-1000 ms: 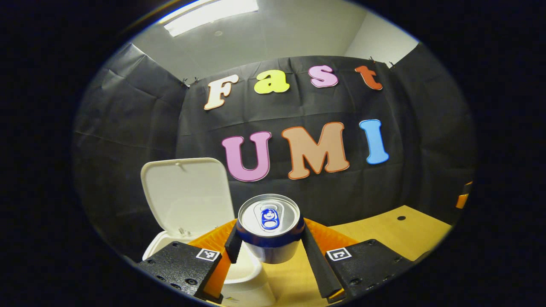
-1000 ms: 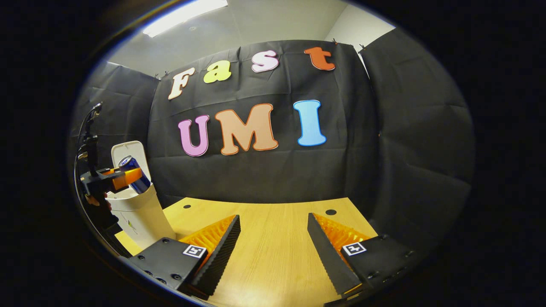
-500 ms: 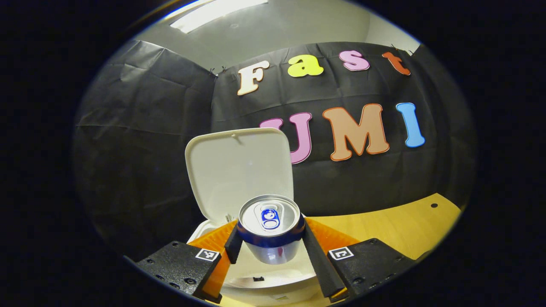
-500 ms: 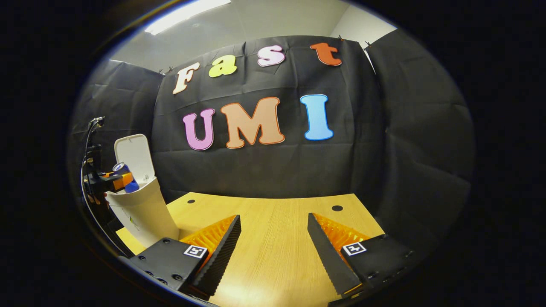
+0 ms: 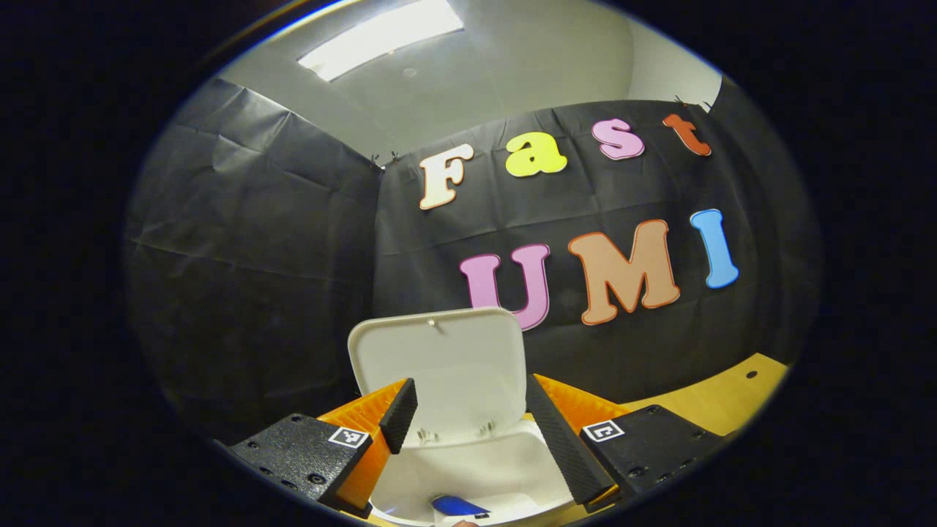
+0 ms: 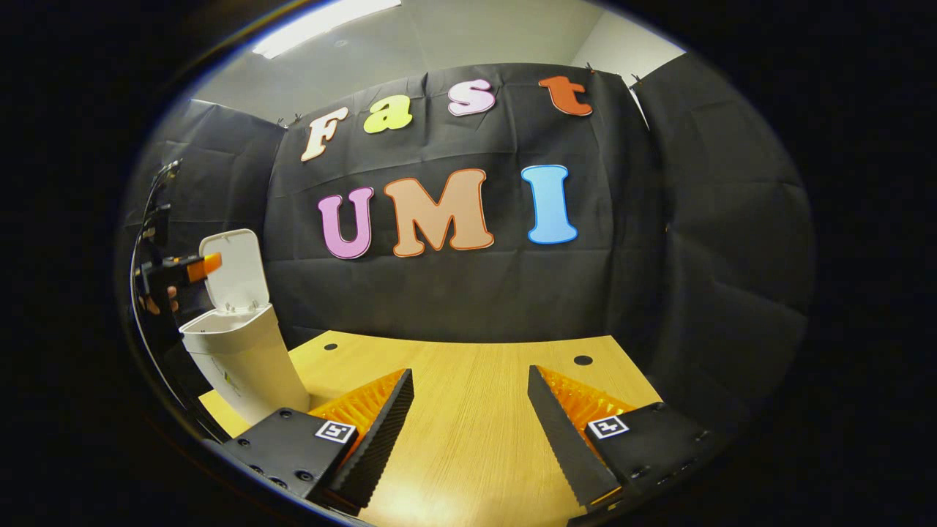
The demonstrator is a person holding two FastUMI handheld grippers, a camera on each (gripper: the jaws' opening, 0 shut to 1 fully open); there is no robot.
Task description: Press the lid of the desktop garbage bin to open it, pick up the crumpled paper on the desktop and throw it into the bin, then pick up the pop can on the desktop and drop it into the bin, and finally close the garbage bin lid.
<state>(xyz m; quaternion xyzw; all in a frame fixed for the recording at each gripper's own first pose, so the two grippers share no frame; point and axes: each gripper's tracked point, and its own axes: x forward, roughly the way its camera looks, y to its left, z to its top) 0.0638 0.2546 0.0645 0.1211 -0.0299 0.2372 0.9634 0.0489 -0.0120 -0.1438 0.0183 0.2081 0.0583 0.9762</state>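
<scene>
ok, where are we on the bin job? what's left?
Mostly done. The lid stands open, and a blue can lies inside the bin. The paper can't be made out, and none lies on the table. Nothing is in hand: the left gripper is open above the bin mouth, and the right gripper is open over the table. Left: close the lid.

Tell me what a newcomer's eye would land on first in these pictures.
First the white garbage bin, its lid standing open right ahead of the left gripper, whose fingers are spread with nothing between them. A blue pop can lies inside the bin at the bottom of the left gripper view. In the right gripper view the right gripper hangs open over the bare wooden table, the bin far to its left.
</scene>
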